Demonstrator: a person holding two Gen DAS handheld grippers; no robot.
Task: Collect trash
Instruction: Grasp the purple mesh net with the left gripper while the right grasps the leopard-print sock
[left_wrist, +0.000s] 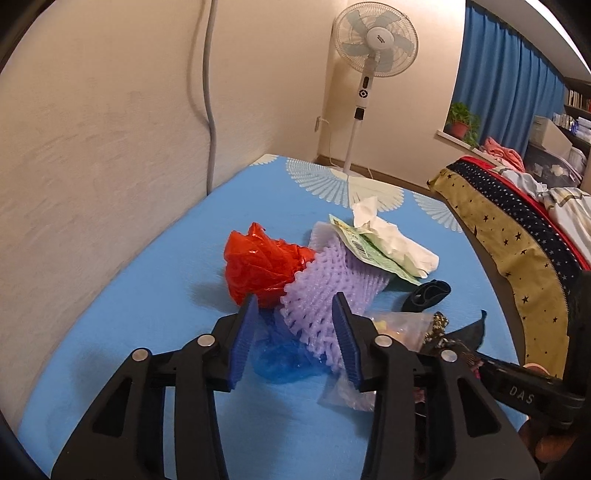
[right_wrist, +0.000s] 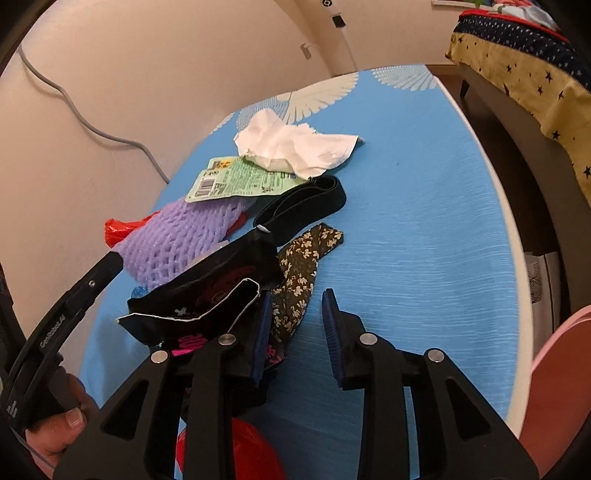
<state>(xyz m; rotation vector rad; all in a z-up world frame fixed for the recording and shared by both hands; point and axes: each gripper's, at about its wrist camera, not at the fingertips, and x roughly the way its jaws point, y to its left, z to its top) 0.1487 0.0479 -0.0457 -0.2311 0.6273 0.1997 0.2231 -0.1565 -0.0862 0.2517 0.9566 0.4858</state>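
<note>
A trash pile lies on the blue-covered table (left_wrist: 140, 302): a red plastic bag (left_wrist: 258, 266), a purple foam net (left_wrist: 325, 291), a blue bag (left_wrist: 280, 358), a green wrapper (left_wrist: 369, 247) and a white tissue (left_wrist: 395, 240). My left gripper (left_wrist: 295, 332) is open, its blue pads on either side of the foam net's near end without pressing it. In the right wrist view my right gripper (right_wrist: 295, 328) is open over bare cloth. A black wrapper (right_wrist: 207, 299) lies against its left finger, and a floral fabric scrap (right_wrist: 299, 280) and a black band (right_wrist: 306, 206) lie just ahead.
The wall with a grey cable (left_wrist: 210, 92) runs along the table's left side. A standing fan (left_wrist: 373, 40) is behind the table. A bed with a star-patterned cover (left_wrist: 498, 229) is to the right across a gap. A hand (right_wrist: 62, 428) holds the left gripper's handle.
</note>
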